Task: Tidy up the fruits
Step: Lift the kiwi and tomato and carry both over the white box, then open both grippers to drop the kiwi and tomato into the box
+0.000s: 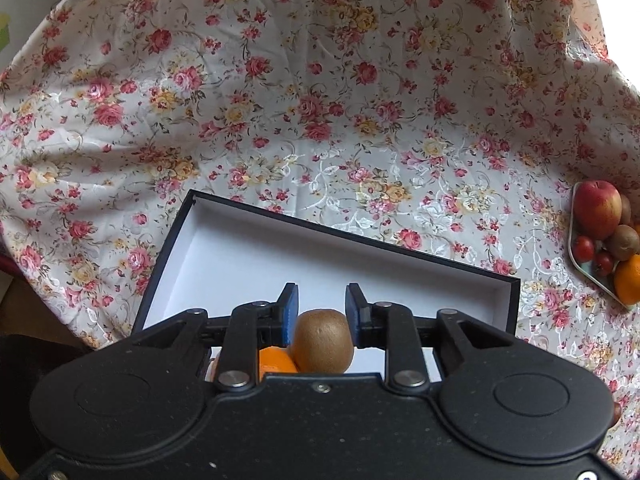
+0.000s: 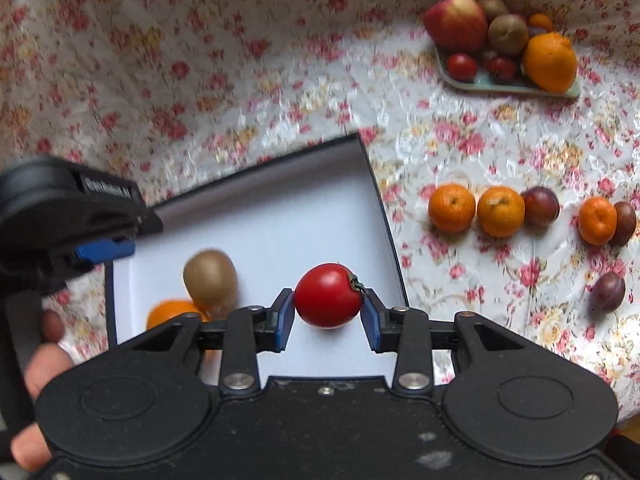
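Low in the right wrist view, right tongs (image 2: 327, 310) clamped on a red tomato (image 2: 328, 295), blue pads touching both its sides, stem toward the right pad, held above the white floor of the open black box (image 2: 280, 216). Left of the tomato in that box, a brown kiwi (image 2: 211, 278), blurred, leaning over an orange (image 2: 172, 314) at the lower left corner of the box. At the left edge of the frame, left tongs (image 2: 105, 249) reaching over the box rim, with fingers of a hand (image 2: 40, 364) just below.

From the left wrist view, left tongs (image 1: 322, 304) spread open, pads apart and free of the kiwi (image 1: 323, 340) seen beneath them; orange (image 1: 276, 362) tucked at the kiwi's lower left, mostly hidden by the tool body. Rest of the box (image 1: 256, 248) bare white.

Around the box, flowered cloth (image 2: 240, 92) covering the counter. Upper right of the right wrist view, a pale tray (image 2: 504, 86) piled with an apple (image 2: 456, 22), kiwis, small tomatoes and a large orange. Right of the box, well apart from it, a loose row of three mandarins (image 2: 452, 208) and plums (image 2: 540, 206), with one more plum (image 2: 608, 291) lower down alone.
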